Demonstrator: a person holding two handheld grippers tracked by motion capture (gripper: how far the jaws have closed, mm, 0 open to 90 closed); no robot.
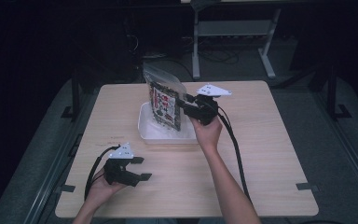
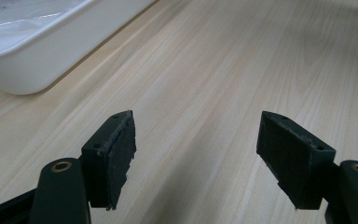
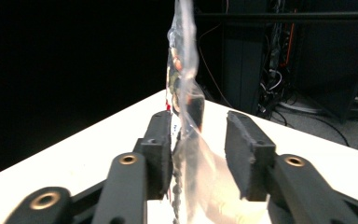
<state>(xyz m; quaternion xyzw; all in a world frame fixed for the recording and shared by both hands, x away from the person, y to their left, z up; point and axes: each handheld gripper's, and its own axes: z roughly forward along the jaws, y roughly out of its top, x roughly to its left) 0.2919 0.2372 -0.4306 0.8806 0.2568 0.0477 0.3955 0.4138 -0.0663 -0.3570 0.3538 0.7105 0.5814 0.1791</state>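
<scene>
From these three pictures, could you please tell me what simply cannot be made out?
- High view: the print on the bag is too small to read.
- High view: the inside of the white tray is partly hidden by the bag.
- Right gripper view: the bag is seen edge-on and blurred; its contents stay unclear.
- Left gripper view: the tray is cut off by the top and left edges.

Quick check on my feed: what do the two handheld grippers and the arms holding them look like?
Both the left gripper and the right gripper are black, each topped by a pale grey three-cornered plate and trailing a black cable. Their jaws are blocky black pads on arms with brass-coloured rivets. The forearms are bare, no sleeves or gloves visible.
</scene>
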